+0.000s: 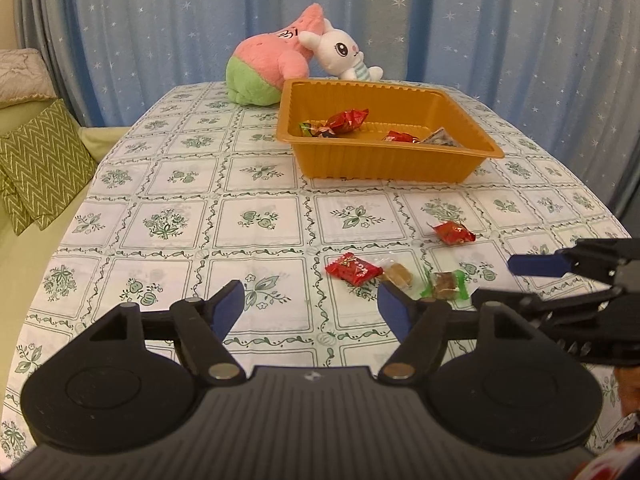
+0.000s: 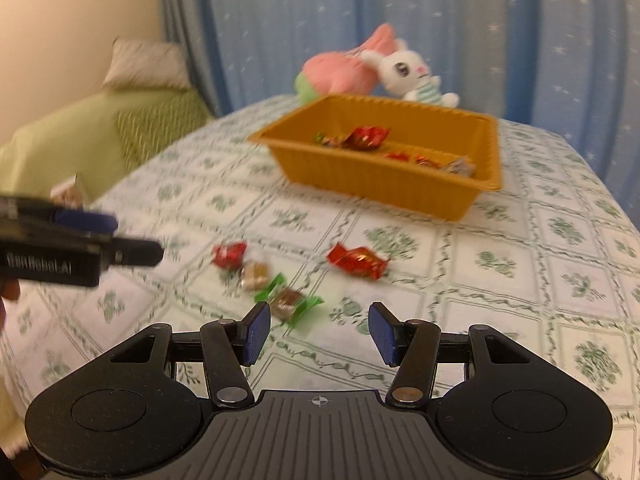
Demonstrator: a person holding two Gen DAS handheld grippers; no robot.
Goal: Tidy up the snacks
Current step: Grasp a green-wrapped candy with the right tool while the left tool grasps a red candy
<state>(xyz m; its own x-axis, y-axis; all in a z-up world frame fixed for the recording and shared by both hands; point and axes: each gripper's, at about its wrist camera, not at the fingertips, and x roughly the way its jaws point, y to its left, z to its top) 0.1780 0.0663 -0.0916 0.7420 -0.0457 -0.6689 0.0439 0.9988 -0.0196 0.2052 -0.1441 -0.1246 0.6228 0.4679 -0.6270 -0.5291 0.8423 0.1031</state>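
Four crinkly wrapped sweets (image 1: 453, 233) — ribbed amber plastic tray (image 1: 384, 162) beyond.

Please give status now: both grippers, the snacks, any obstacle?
Left hand-held gripper open, empty. Right hand-held gripper open, empty. Four candies loose on tablecloth; several inside orange tray. Nothing blocking.

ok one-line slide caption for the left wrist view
Open left tool above four loose candies on the tablecloth, orange tray beyond.

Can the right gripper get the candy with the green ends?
Probably yes. The right gripper is open and empty, and the green-ended candy lies just ahead of it on the tablecloth, nothing covering it. The left gripper stays off to the side.
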